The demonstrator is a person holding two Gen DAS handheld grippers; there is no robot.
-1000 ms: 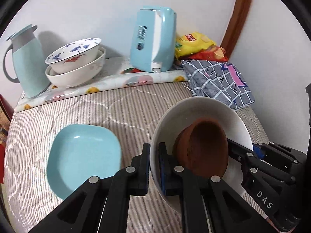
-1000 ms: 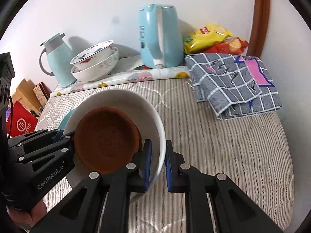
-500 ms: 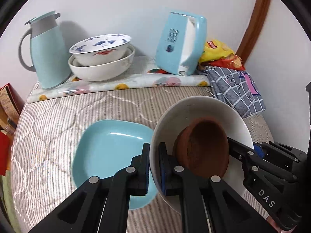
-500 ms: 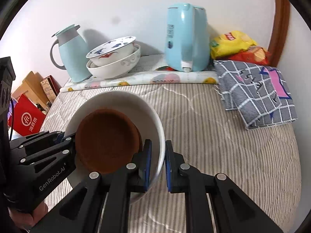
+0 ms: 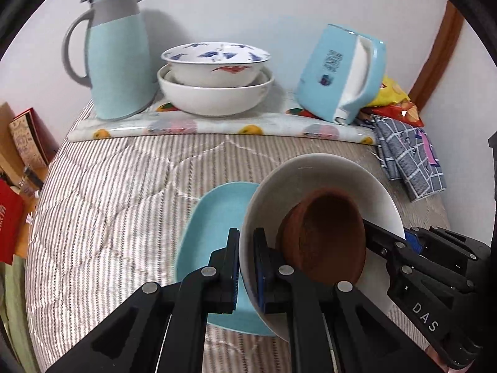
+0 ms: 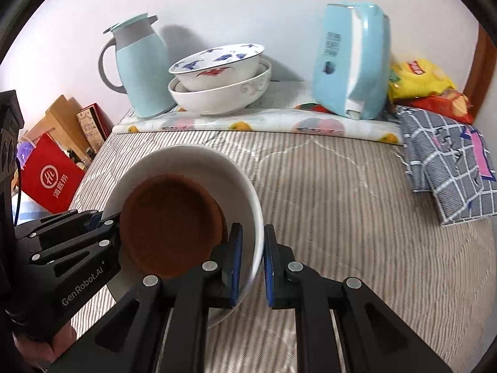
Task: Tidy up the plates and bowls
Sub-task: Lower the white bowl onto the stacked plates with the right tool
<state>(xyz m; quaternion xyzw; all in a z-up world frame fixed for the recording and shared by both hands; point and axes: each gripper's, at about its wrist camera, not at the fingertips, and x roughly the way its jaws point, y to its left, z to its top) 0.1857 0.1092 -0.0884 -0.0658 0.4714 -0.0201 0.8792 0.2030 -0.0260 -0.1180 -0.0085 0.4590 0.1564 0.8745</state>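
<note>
A white bowl [image 5: 329, 174] with a small brown bowl [image 5: 326, 236] inside it is held above the bed by both grippers. My left gripper [image 5: 246, 264] is shut on the white bowl's left rim. My right gripper [image 6: 250, 261] is shut on its right rim [image 6: 248, 199]; the brown bowl [image 6: 170, 223] shows there too. A light blue square plate [image 5: 214, 217] lies on the bed just under and left of the white bowl. Two stacked bowls, a blue-patterned one [image 5: 216, 62] in a white one [image 5: 214, 96], stand at the back.
A light blue thermos jug [image 5: 118, 52] stands back left and a light blue kettle [image 5: 341, 71] back right, on a fruit-print mat [image 5: 217, 127]. Snack bags [image 6: 419, 84] and a checked cloth [image 6: 450, 161] lie right. Boxes and a red bag [image 6: 49, 180] stand beside the bed.
Both grippers have carried the white bowl with the brown bowl leftward. It now overlaps the blue plate's right edge, and the stacked bowls and jug look closer.
</note>
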